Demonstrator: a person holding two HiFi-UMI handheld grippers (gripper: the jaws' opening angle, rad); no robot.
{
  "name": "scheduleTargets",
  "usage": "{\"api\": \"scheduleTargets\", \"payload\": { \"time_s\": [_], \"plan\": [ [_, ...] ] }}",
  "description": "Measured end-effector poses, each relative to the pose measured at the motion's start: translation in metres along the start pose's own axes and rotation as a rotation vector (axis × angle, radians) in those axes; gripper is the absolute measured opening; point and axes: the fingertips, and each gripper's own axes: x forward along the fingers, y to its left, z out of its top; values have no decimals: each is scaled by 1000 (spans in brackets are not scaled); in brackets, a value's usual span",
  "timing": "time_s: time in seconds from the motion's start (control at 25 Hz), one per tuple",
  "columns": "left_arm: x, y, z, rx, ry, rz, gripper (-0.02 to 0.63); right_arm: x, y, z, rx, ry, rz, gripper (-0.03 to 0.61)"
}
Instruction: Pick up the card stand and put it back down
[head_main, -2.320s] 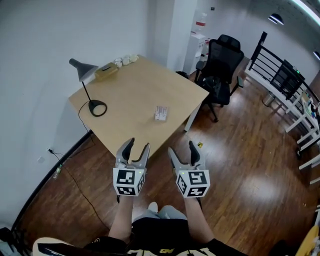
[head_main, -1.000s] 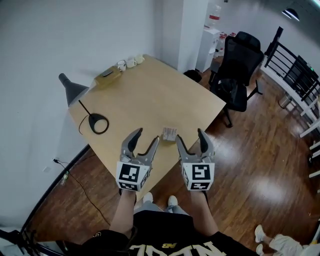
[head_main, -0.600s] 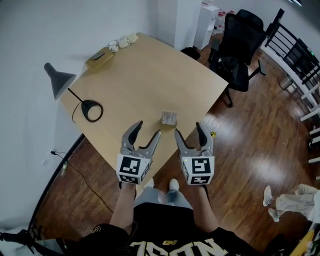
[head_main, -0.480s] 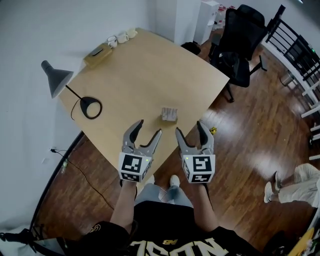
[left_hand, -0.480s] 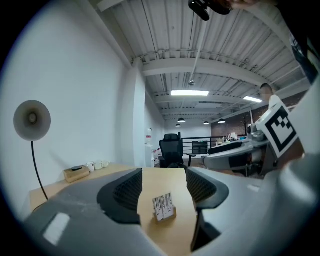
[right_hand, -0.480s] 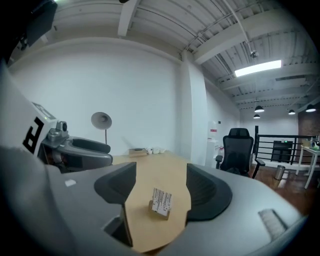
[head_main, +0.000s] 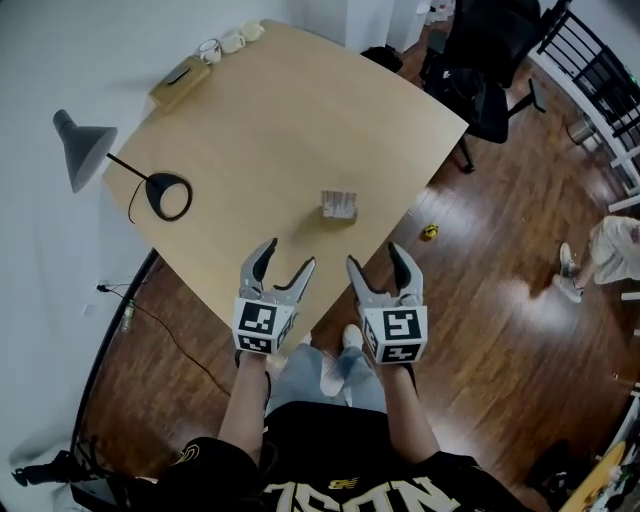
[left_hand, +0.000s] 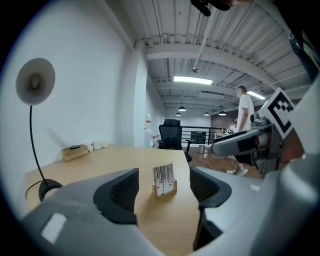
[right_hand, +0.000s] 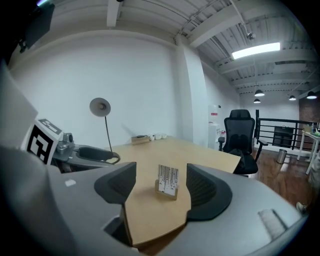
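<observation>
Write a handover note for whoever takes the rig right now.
Left gripper: jaws opening, nothing between them, short of the stand.
Right gripper: open, empty, beside the left one.
Card stand: upright on the table, ahead of both grippers, not touched.
Done: both grippers face the stand, nothing more.
Left: reach in, grip the stand, lift it, set it back down.

Left gripper (head_main: 288, 253) and right gripper (head_main: 375, 255) moved from over floor to table (head_main: 300, 120) corner, nearer card stand (head_main: 339, 204). Left jaws opening wider, nothing between them. Walking person (head_main: 612, 248) entered at right.
</observation>
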Motion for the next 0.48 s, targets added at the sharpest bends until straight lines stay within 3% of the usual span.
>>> {"api": "scheduleTargets", "payload": {
  "time_s": [0.16,0.32,0.48],
  "plan": [
    [5,33,-32,33,50,3,352,8,-3,-26,21,41,7,321],
    [7,74,-68,99,131,-46,388,15,-9,-54,47,83,0,321],
    [2,117,-83,155,187,-106,464,16,-17,-74,67,119,-7,321]
  ]
}}
